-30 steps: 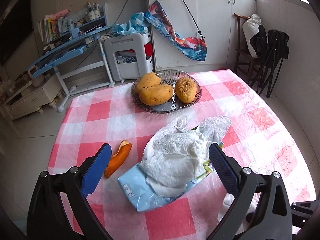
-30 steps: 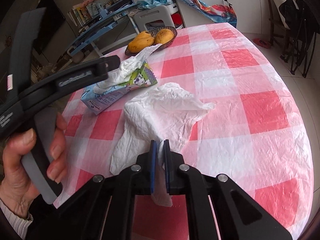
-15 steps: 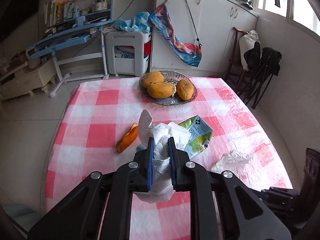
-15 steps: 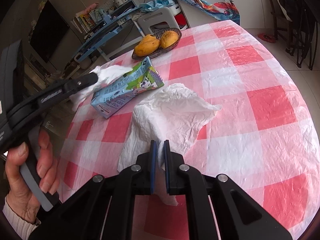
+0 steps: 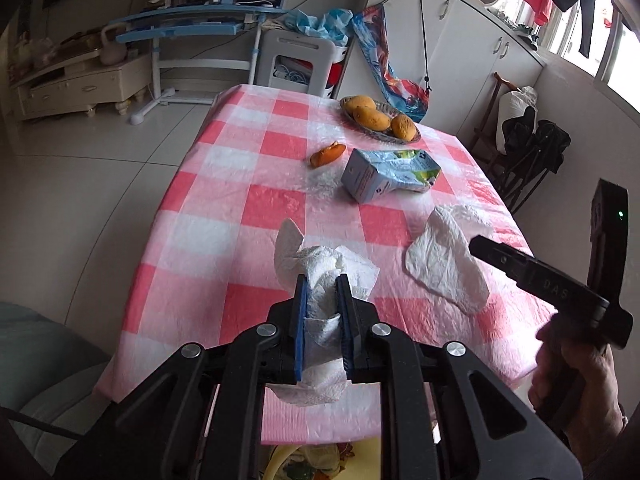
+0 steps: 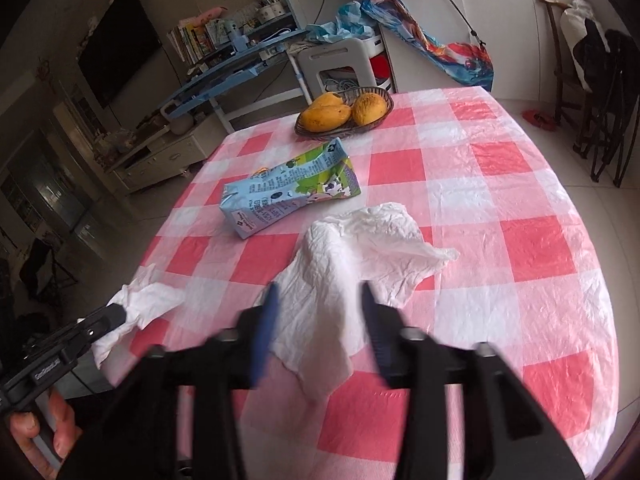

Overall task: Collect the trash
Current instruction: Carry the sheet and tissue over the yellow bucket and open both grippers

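Crumpled tissue (image 6: 360,256) near milk carton (image 6: 288,192), fruit bowl (image 6: 344,114).

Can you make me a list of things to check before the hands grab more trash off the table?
1. Left gripper shut on its tissue: ok.
2. Right gripper free to grab: ok, its jaws have just opened.
3. Second tissue lies loose on the table between those jaws: ok.
4. Carton in the open, nothing on it: ok.
5. Peel by the carton reachable: ok.
6. Bin to drop trash in: cannot tell, none in view.
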The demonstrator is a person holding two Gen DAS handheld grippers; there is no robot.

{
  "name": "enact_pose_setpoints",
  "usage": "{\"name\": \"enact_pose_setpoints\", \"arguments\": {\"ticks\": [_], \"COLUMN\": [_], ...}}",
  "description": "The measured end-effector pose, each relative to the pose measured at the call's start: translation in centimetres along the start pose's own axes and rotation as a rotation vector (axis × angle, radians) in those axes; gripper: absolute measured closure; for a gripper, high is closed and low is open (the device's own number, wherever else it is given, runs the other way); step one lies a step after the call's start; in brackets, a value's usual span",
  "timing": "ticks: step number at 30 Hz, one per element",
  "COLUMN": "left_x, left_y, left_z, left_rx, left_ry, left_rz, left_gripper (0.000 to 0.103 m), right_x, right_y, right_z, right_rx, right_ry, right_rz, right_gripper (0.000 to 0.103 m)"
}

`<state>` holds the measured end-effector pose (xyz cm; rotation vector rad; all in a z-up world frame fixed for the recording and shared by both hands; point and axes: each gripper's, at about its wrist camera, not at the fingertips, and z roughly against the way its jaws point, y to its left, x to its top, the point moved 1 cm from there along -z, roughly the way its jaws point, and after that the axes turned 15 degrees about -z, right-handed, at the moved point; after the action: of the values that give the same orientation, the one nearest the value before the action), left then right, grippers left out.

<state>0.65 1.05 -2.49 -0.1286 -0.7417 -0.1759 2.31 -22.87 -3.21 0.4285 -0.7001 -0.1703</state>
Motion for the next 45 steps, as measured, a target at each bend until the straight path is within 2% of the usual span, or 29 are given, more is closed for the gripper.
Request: {"name": "enact_pose_setpoints", "arguments": {"ticks": [1,5,8,9,10,11,13,16,20,24,28,33,39,43,45], "left_x": [-0.3,-0.6,-0.7,-0.7,-0.7,-0.8,-1.0,-1.2,-1.7,-2.5,-3.6,-4.9,-6.2,-6.9,-7.2], "left_y": [-0.1,-0.5,-0.6,-0.6,-0.6,-0.6,-0.6,-0.4,-0.4,-0.4,-0.7,-1.2,-1.8,-2.4,-2.8], "left_z": [0.0,0.2,0.2,0.1,0.1,0.1,0.1,0.7,2.2,4.0,5.5,7.1,8.3,8.9,9.0], "left_rx": [-0.002,-0.02,-0.03,-0.034,-0.039,-0.042,-0.047,-0.05,-0.056,-0.056,-0.055,-0.047,-0.053,-0.061,-0.063], "left_ry": [0.001,-0.006,-0.009,-0.007,-0.006,-0.005,-0.006,-0.015,-0.035,-0.053,-0.058,-0.066,-0.062,-0.059,-0.057], "left_rz": [-0.004,-0.013,-0.02,-0.02,-0.019,-0.018,-0.016,-0.007,0.009,0.014,0.007,-0.014,-0.034,-0.045,-0.052], "left_gripper": [0.089,0.089,0.089,0.089,0.089,0.089,0.089,0.089,0.089,0.089,0.089,0.089,0.089,0.089,0.089], "right_x": [0.2,0.8,1.4,1.4,1.3,1.2,0.9,0.1,-0.8,-2.2,-5.5,-10.3,-16.4,-18.8,-19.1], "right_y": [0.2,0.2,0.0,0.3,0.5,0.8,0.9,0.6,-0.5,-0.1,0.5,1.7,2.6,3.0,2.9], "right_z": [-0.6,-3.9,-5.0,-5.1,-5.2,-5.2,-5.0,-4.2,-2.3,0.6,3.3,5.2,4.6,3.1,2.6], "right_rx": [-0.02,-0.1,-0.097,-0.119,-0.155,-0.169,-0.166,-0.119,0.025,0.094,0.156,0.175,0.128,0.099,0.079], "right_ry": [-0.02,0.039,0.093,0.093,0.083,0.078,0.079,0.092,0.15,0.149,0.184,0.265,0.429,0.524,0.544], "right_rz": [0.025,0.05,0.038,0.067,0.098,0.118,0.127,0.1,-0.028,-0.055,-0.076,-0.031,0.018,0.021,0.012], "right_gripper": [0.011,0.011,0.012,0.023,0.041,0.049,0.085,0.096,0.097,0.097,0.097,0.097,0.097,0.097,0.096]}}
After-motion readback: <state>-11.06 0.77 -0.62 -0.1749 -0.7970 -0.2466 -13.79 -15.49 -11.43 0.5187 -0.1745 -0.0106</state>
